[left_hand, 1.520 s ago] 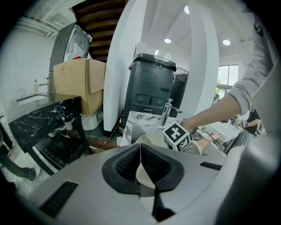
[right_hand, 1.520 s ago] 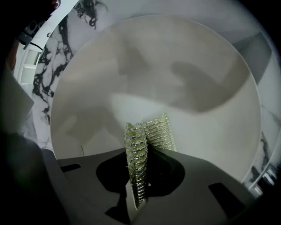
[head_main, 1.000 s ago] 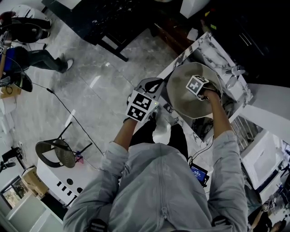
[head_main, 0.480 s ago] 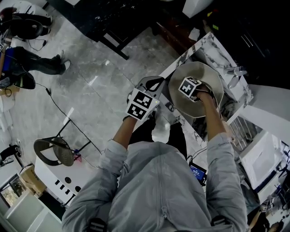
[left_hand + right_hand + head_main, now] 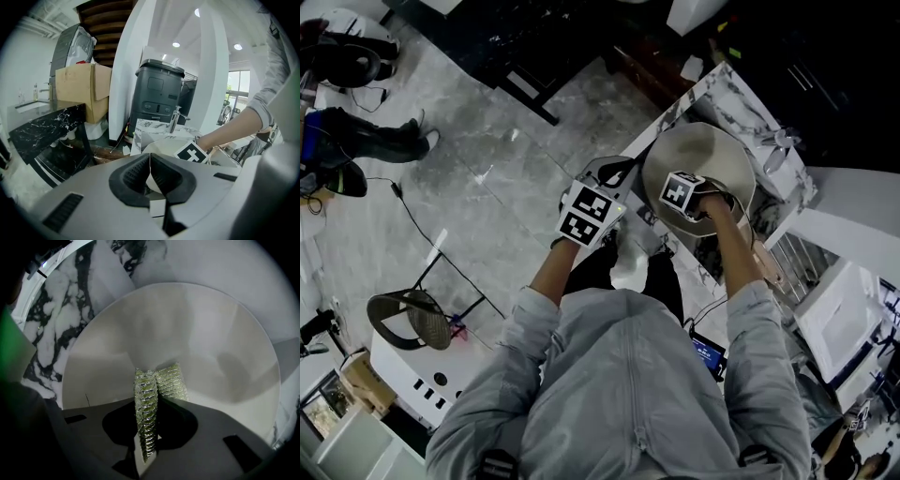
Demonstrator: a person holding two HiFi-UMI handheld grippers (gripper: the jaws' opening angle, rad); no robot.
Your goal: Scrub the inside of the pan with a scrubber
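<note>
A pale round pan [image 5: 712, 161] rests in the marble sink [image 5: 741, 98]. My right gripper [image 5: 694, 208] is inside it, shut on a green-silver mesh scrubber [image 5: 154, 385] that presses on the pan's inner wall [image 5: 178, 333]. In the right gripper view the scrubber sticks out past my right gripper's [image 5: 151, 404] dark jaws. My left gripper [image 5: 619, 178] is at the pan's near-left edge, jaws shut on the pale rim [image 5: 153, 180]. In the left gripper view the pan [image 5: 161, 146] and the right gripper's marker cube [image 5: 192, 153] show beyond my left gripper [image 5: 149, 161].
A tap [image 5: 783, 142] stands at the sink's far side, also the tap [image 5: 175, 119] in the left gripper view. A wire rack [image 5: 797, 258] is to the right. A dark bin [image 5: 157, 96] and a cardboard box [image 5: 82, 89] stand beyond. A black chair [image 5: 412, 319] is on the floor.
My right gripper has slid with the scrubber across the pan's inside, from the right part toward the near-left. The left gripper has stayed at the rim.
</note>
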